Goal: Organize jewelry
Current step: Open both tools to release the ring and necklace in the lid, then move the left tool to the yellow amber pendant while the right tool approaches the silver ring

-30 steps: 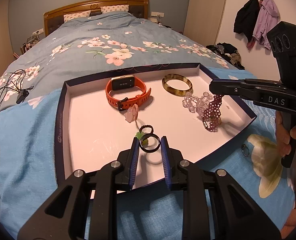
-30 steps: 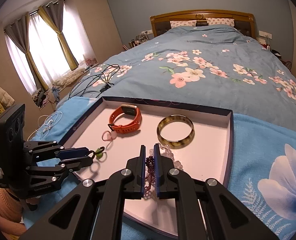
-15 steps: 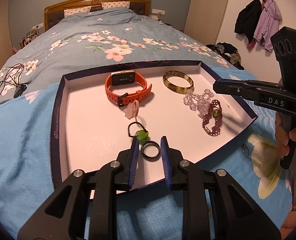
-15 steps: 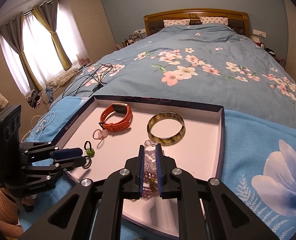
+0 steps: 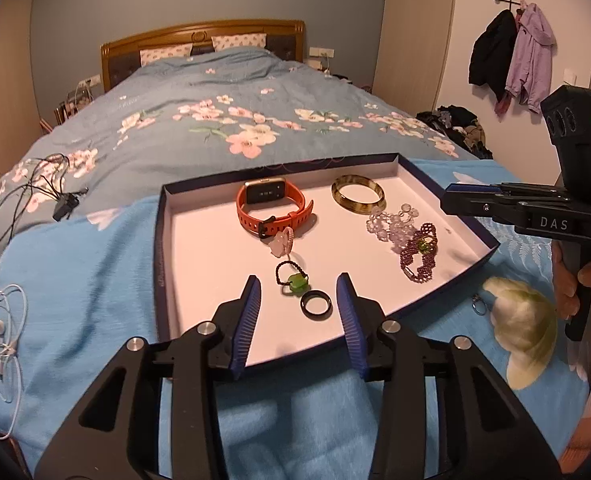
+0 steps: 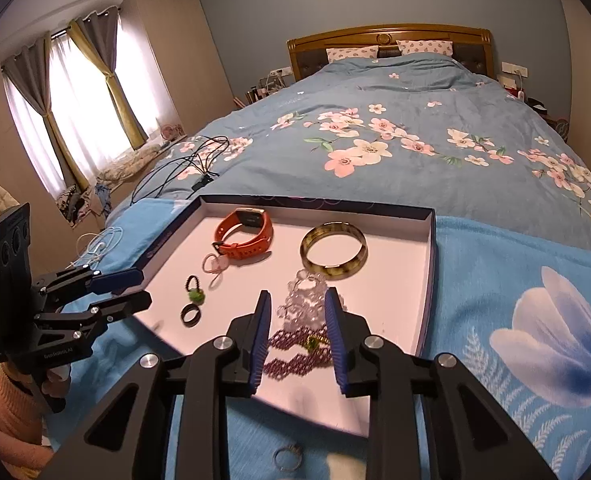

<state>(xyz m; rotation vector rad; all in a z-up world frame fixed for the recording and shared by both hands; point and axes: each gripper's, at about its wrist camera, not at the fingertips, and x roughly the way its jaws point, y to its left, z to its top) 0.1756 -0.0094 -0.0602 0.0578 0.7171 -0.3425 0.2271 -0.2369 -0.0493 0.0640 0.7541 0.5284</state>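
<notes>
Fingers of the left claw (image 5: 298,300) are standing apart, framing a black ring (image 5: 315,303) lying loose on the tray (image 5: 163,248) at lower centre. Right claw (image 6: 297,312) is gaping too, hovering over the purple beaded bracelet (image 6: 295,354). Farther up are sitting an orange watch (image 5: 273,210) and amber bangle (image 5: 358,199). Everything is resting on the bed (image 5: 75,280).
</notes>
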